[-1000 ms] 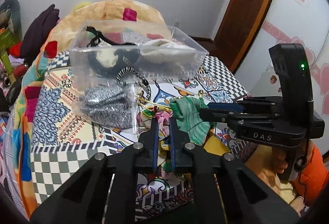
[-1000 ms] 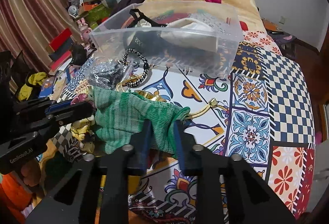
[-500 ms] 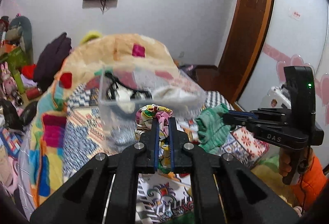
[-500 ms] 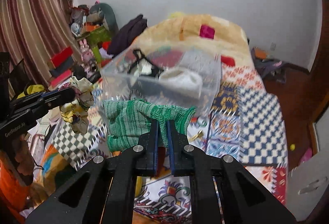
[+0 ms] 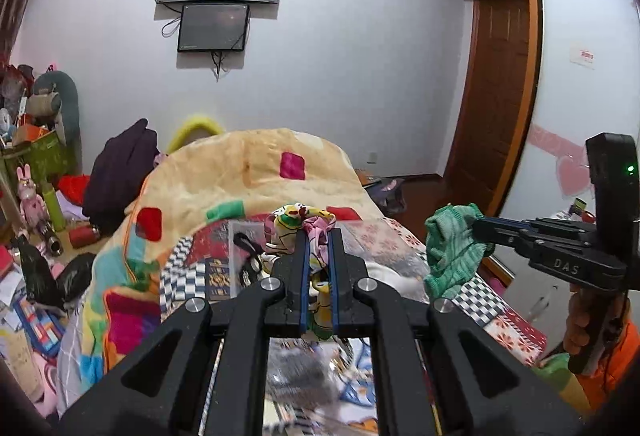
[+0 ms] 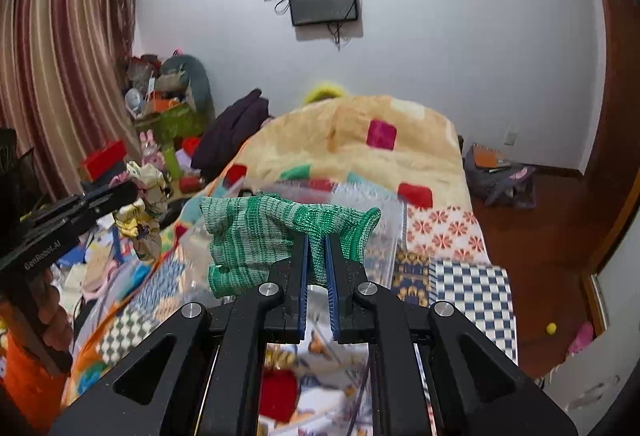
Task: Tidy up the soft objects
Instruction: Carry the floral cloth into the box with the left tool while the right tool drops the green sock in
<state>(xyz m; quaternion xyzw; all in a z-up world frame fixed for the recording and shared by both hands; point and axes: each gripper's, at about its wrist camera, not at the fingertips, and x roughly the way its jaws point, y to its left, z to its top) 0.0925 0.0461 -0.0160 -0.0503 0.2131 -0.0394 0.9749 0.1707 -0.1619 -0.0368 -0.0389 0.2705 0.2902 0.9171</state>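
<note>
My left gripper (image 5: pixel 318 236) is shut on a colourful patterned cloth (image 5: pixel 300 220) and holds it up above the bed; the cloth also shows in the right wrist view (image 6: pixel 146 212). My right gripper (image 6: pixel 316 242) is shut on a green knitted cloth (image 6: pixel 272 236), lifted in the air; it also shows at the right of the left wrist view (image 5: pixel 452 252). The clear plastic bin (image 6: pixel 384 232) with soft items lies on the bed just beyond and below both cloths, partly hidden by them.
A patchwork bedspread (image 6: pixel 460 276) covers the bed, with a beige blanket heap (image 5: pixel 248 172) at the far end. Clutter and toys (image 6: pixel 160 116) stand at the left by the curtain. A wooden door (image 5: pixel 500 96) is at the right. A bag (image 6: pixel 500 176) lies on the floor.
Both grippers have risen well above the bed with their cloths. The views tilted up from the bedspread to the wall and TV. The bin now sits low in both views.
</note>
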